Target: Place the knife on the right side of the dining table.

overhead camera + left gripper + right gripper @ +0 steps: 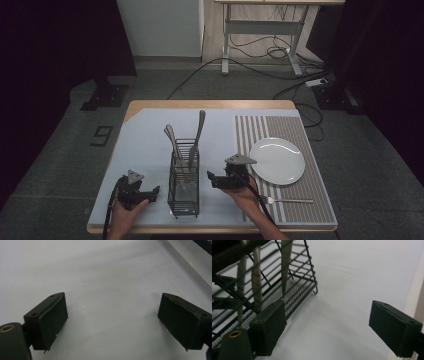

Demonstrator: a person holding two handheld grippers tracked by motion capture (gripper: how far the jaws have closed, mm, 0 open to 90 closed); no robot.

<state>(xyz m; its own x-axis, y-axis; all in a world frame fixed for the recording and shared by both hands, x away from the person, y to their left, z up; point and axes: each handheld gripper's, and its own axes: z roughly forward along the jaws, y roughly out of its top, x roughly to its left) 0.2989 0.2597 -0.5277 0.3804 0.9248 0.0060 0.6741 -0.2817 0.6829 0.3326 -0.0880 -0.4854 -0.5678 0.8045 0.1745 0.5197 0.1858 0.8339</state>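
Both grippers, left (150, 192) and right (212, 179), held with jaws apart and empty beside the wire caddy (183, 187); a reach for its cutlery (196, 135) is judged next.

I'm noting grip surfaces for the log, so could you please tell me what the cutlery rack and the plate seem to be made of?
Cutlery rack: thin black wire with a fine mesh floor, seemingly coated metal with a matte finish. Plate: white and glossy, with light reflecting off its rim, probably glazed ceramic, though glossy plastic cannot be ruled out.

Black claws (151, 192), grey triangular plates (240, 160)
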